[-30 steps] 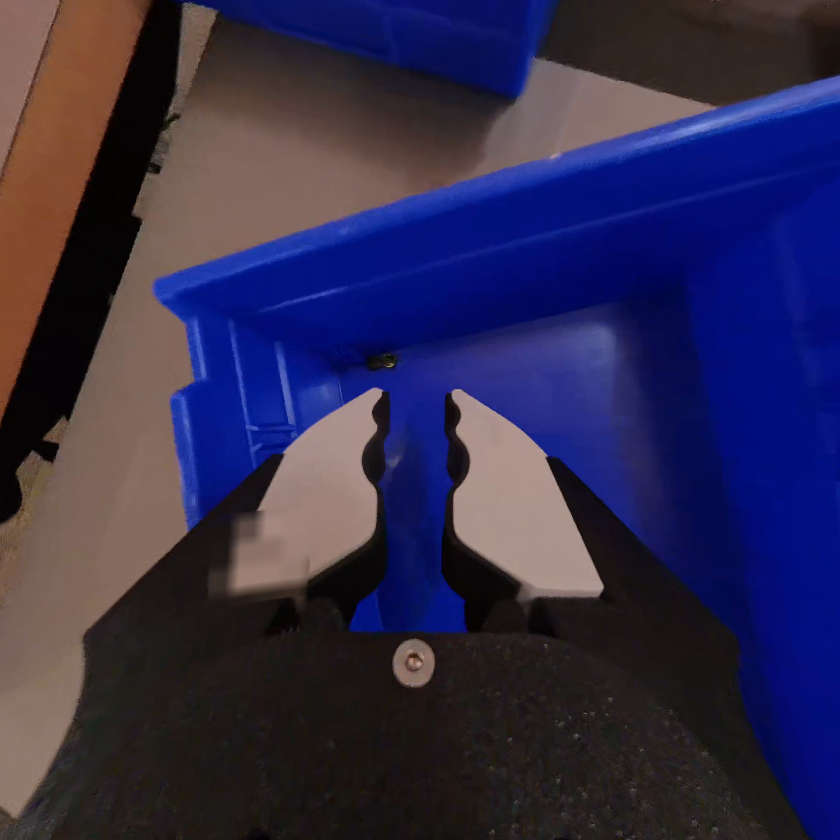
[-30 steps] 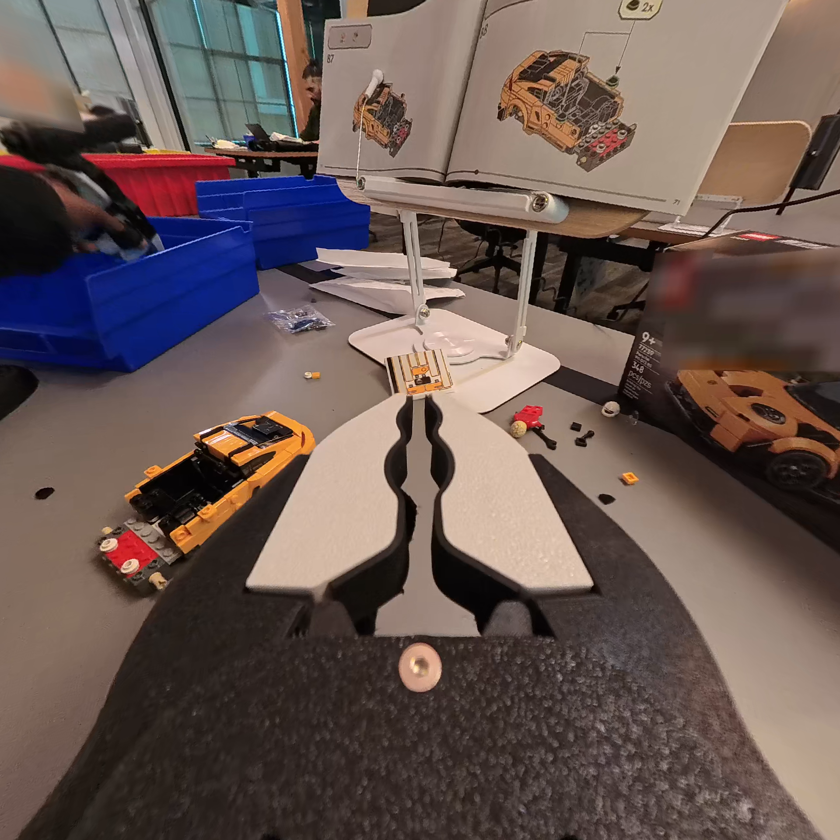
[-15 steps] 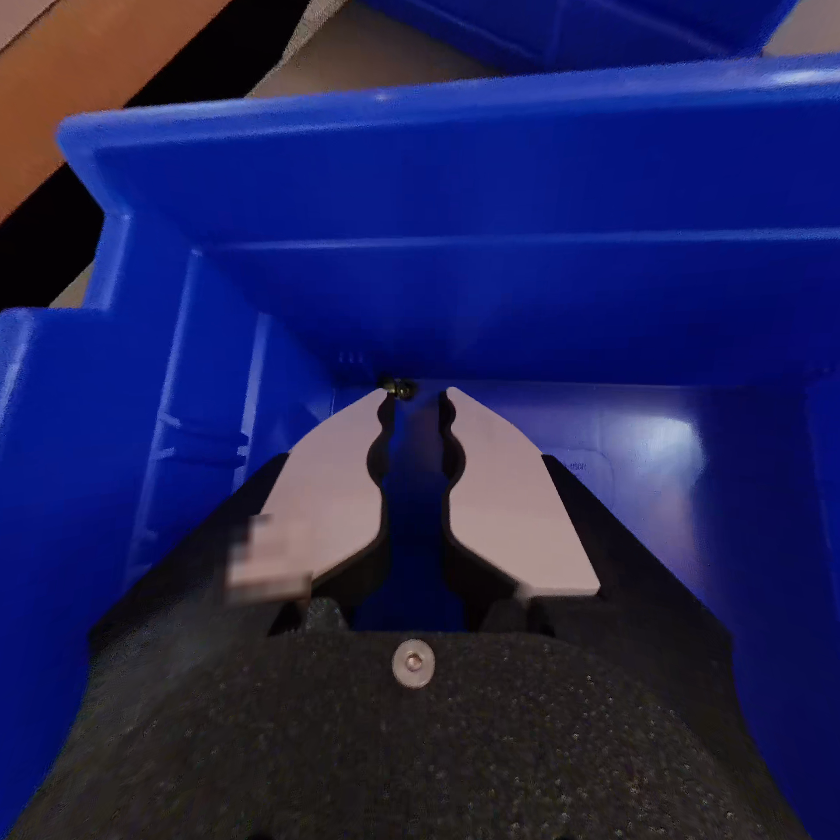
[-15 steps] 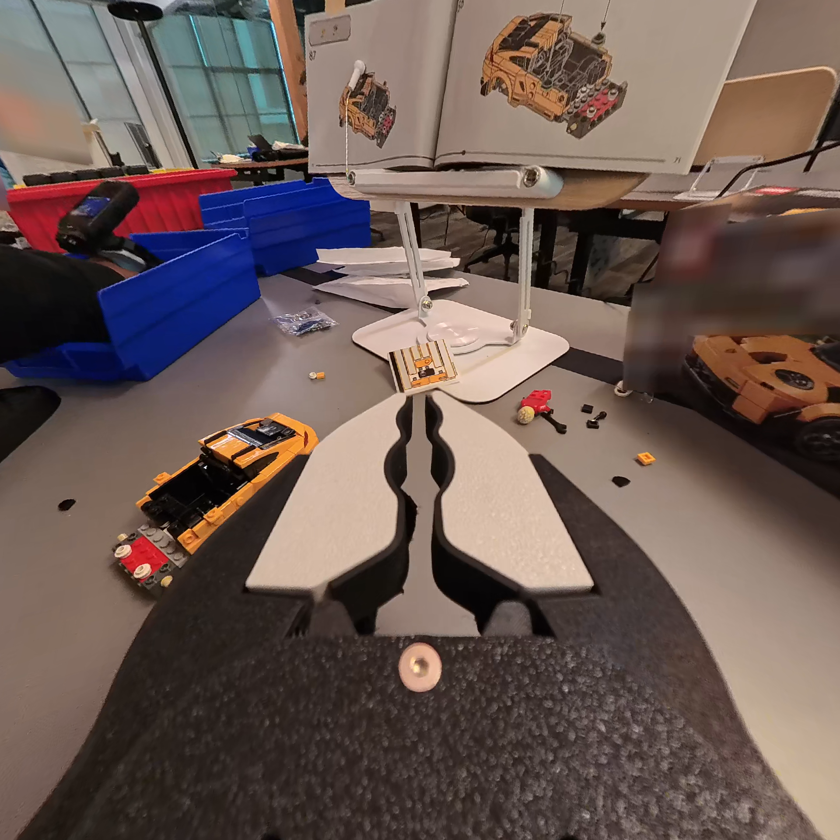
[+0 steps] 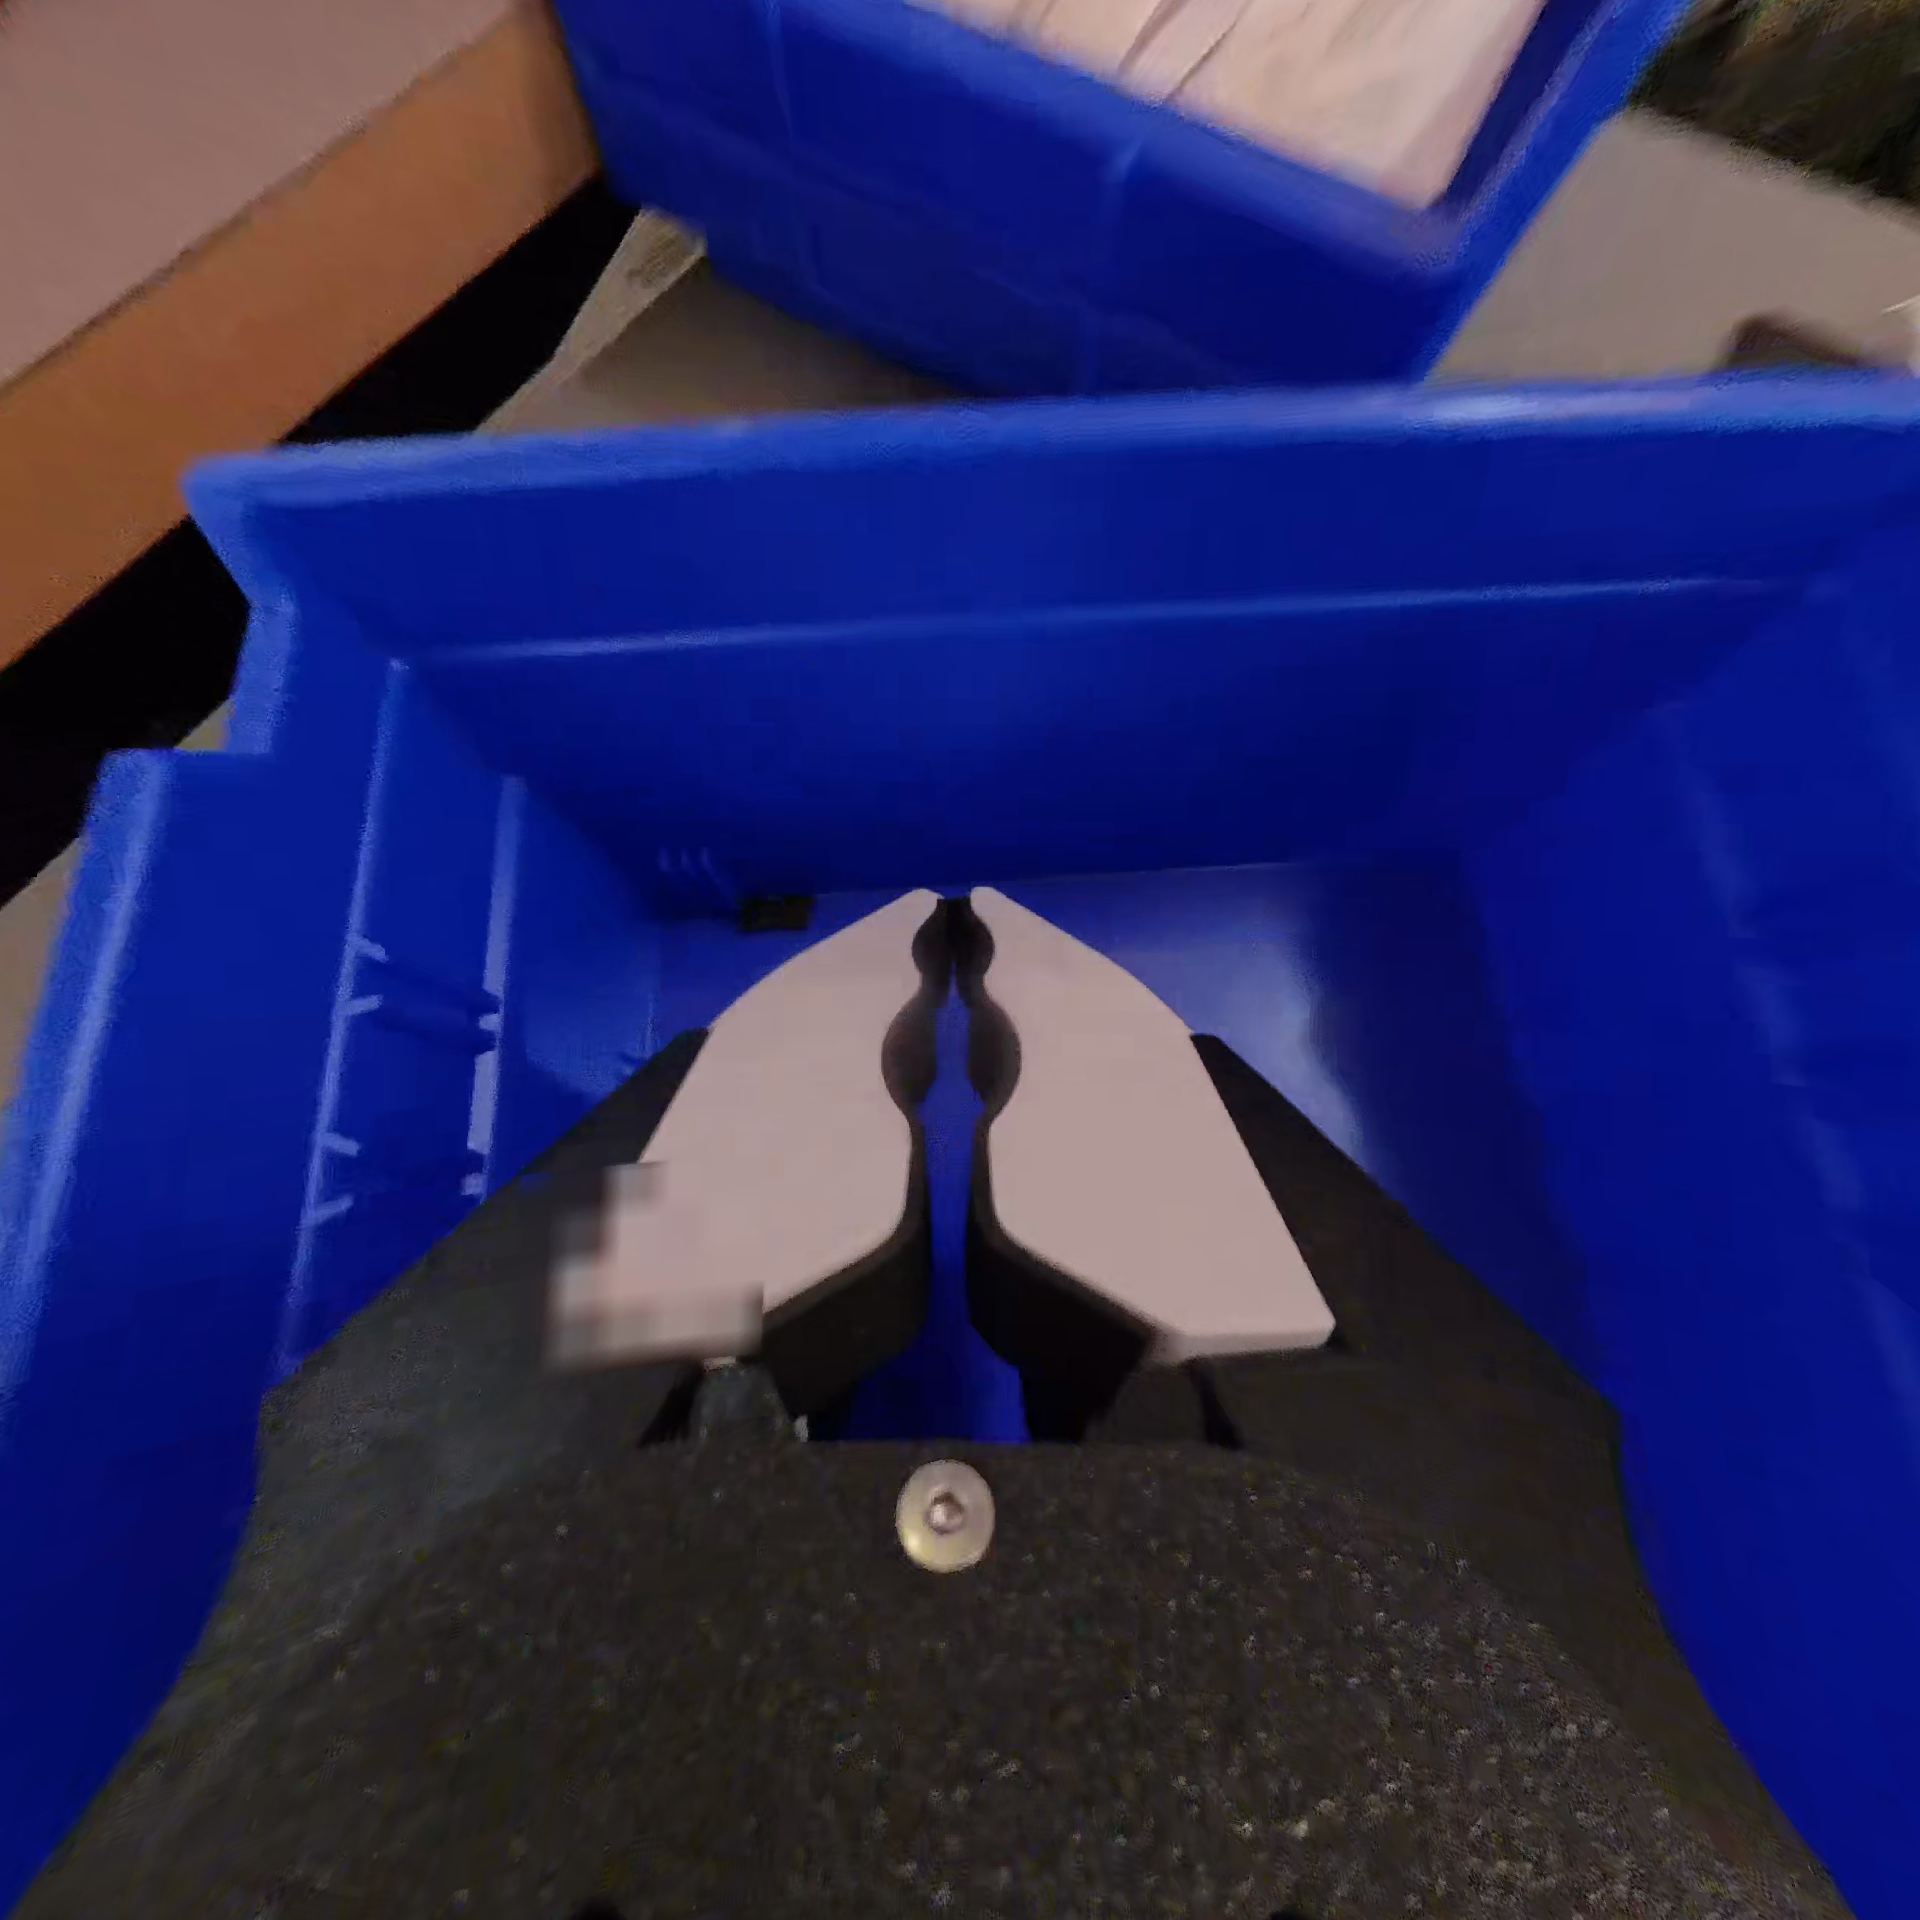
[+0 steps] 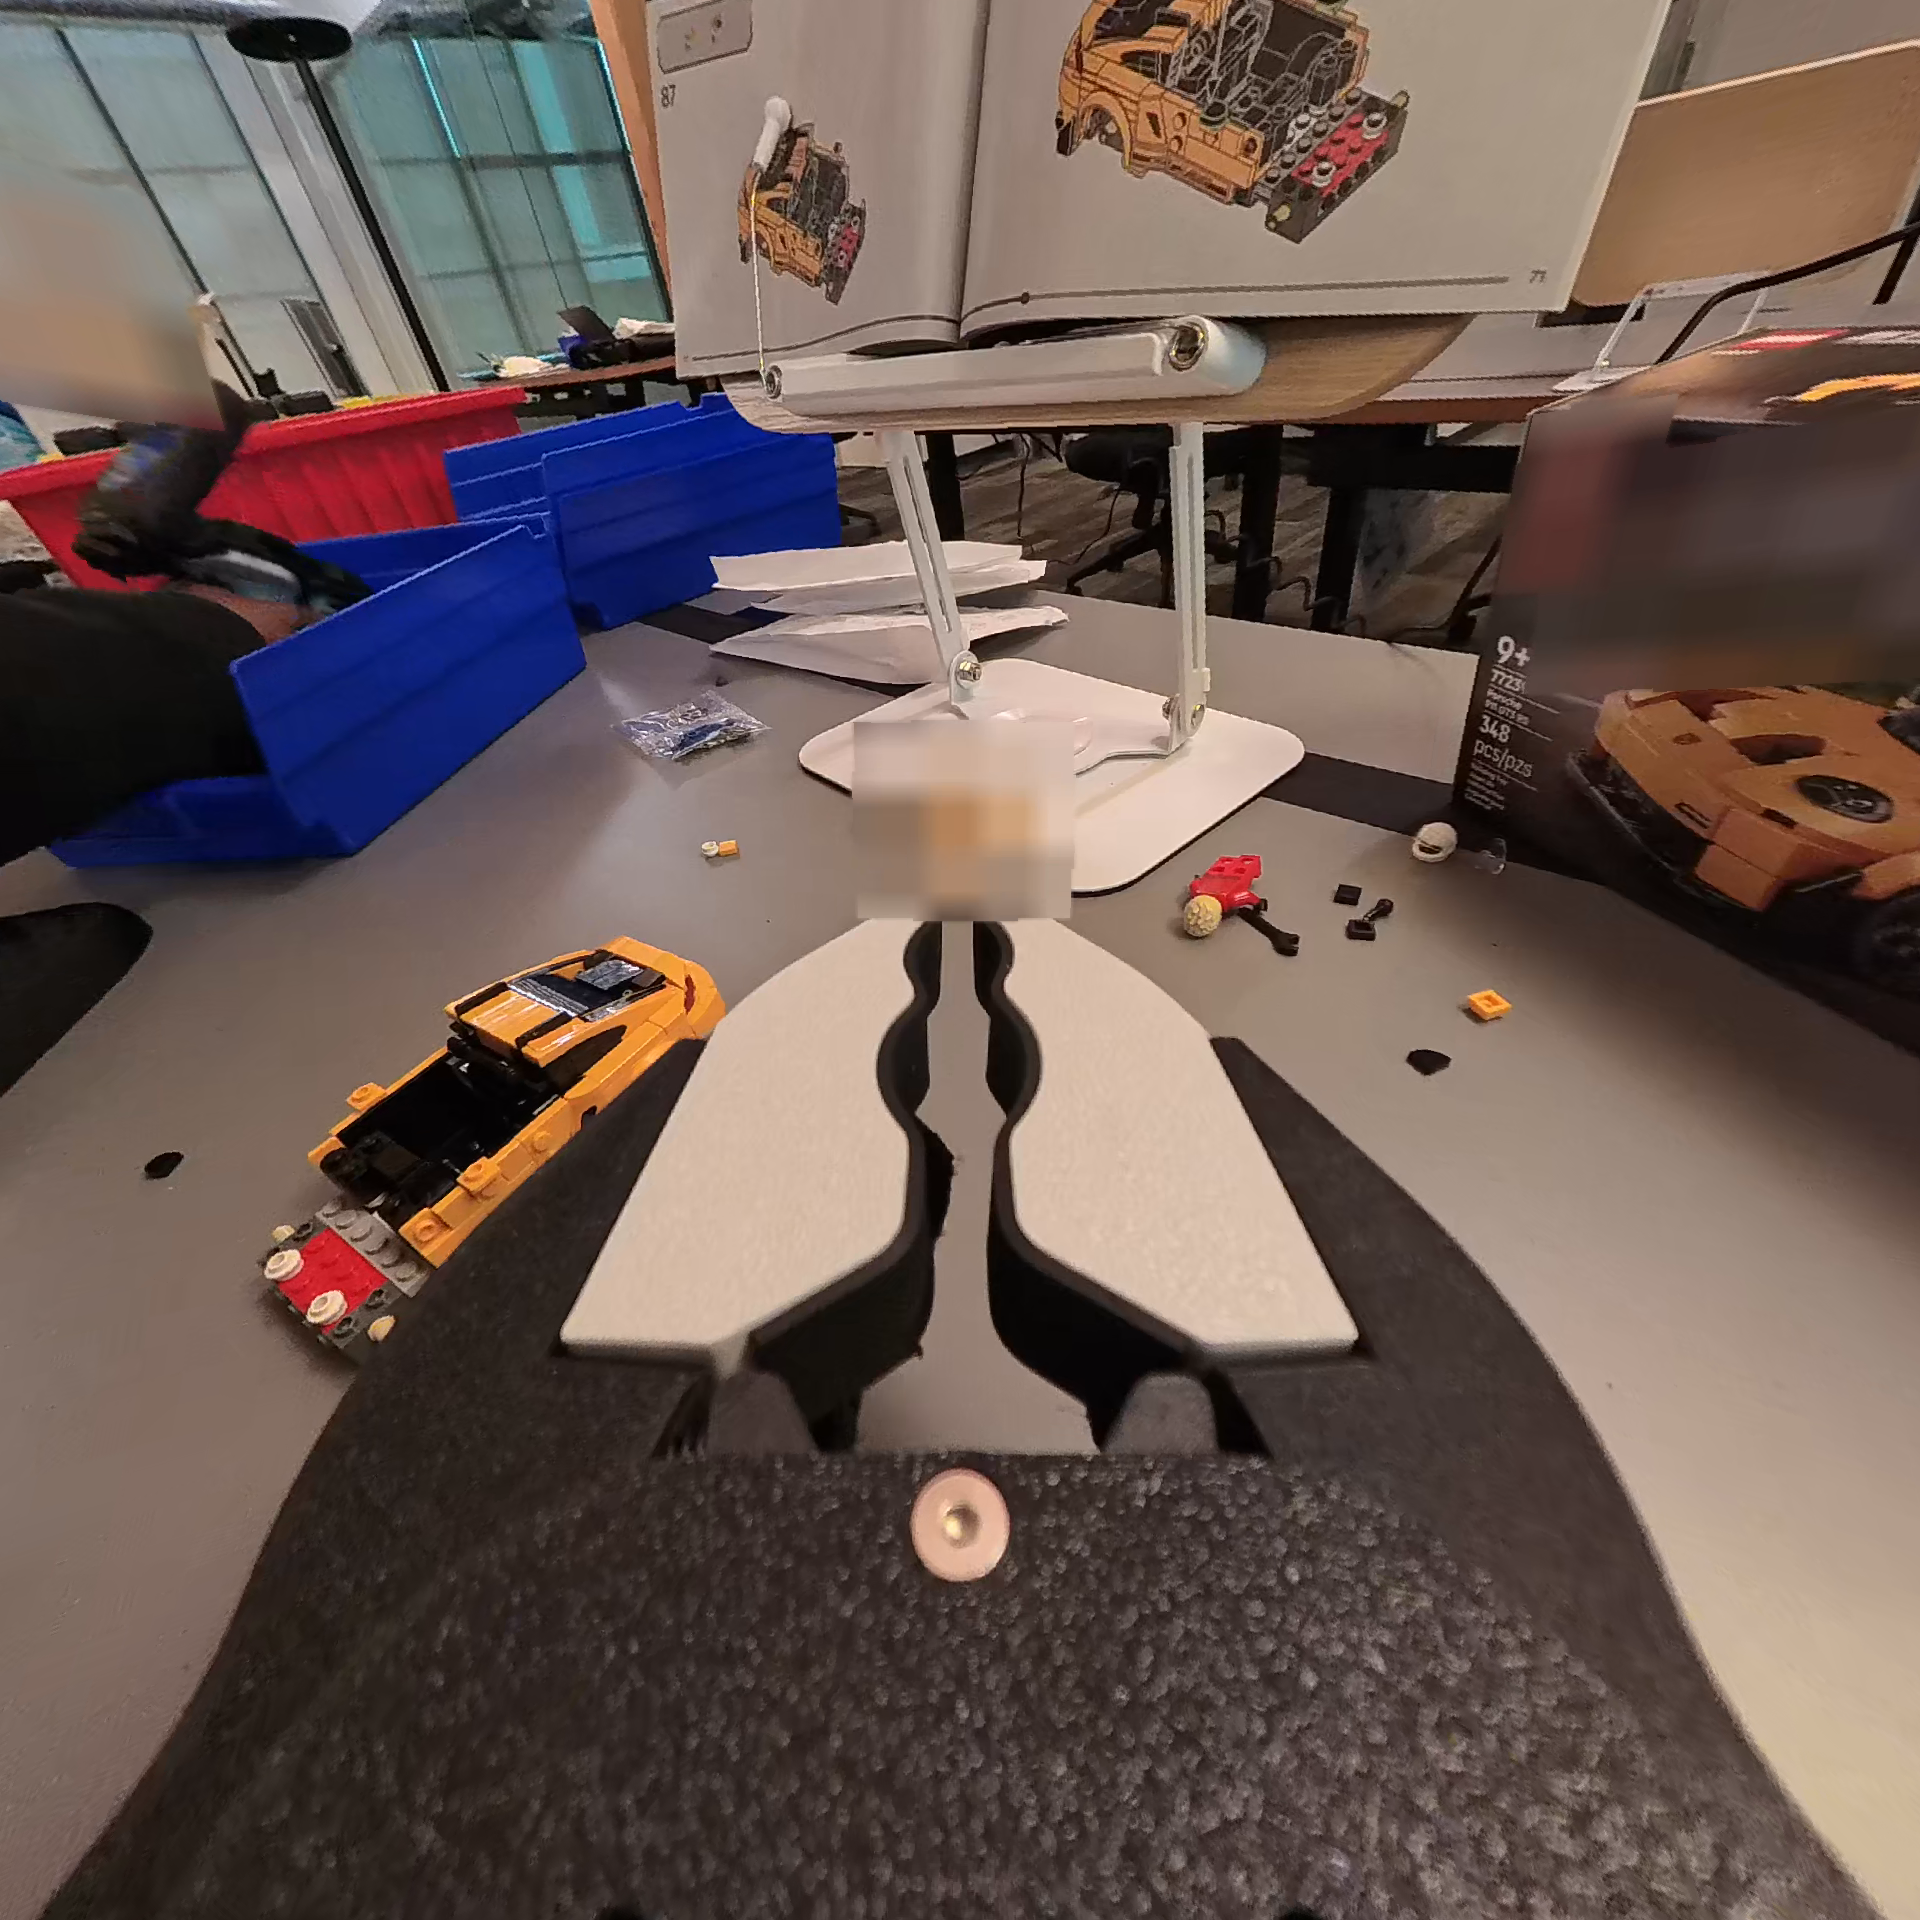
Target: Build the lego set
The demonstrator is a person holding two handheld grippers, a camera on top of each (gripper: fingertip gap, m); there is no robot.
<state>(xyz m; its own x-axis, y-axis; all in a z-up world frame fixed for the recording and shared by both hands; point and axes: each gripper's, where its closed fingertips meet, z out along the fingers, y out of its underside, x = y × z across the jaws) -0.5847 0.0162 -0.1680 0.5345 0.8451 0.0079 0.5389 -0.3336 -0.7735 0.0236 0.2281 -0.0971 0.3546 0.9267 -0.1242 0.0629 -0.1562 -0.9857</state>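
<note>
My left gripper [image 5: 954,902] is down inside a blue bin [image 5: 1039,727], near its far left corner. Its fingertips are shut together and I see nothing between them. A small black piece [image 5: 774,912] lies on the bin floor just left of the fingertips, apart from them. My right gripper [image 6: 958,930] hovers above the grey table, shut on a small flat tan sheet [image 6: 961,821], which is blurred over in this frame. The part-built orange lego car [image 6: 520,1091] lies on the table to the left of the right gripper.
An open instruction booklet [image 6: 1143,156] rests on a white stand [image 6: 1195,769]. The set's box [image 6: 1714,727] stands at right. Loose pieces [image 6: 1226,878] and a parts bag [image 6: 691,722] lie about. A sleeve [image 6: 104,707] reaches into the blue bin [image 6: 416,675]. Another blue bin [image 5: 1039,208] stands behind. It is some 5 cm from my left tips to the small black piece [image 5: 774,912]. My right gripper is the nearer one to the part-built orange lego car [image 6: 520,1091]: about 15 cm, against 55 cm.
My left gripper's jaws closed inside the bin. The black piece was at the left fingertip and now lies off to the left. My right gripper kept the sheet and drifted slightly.
</note>
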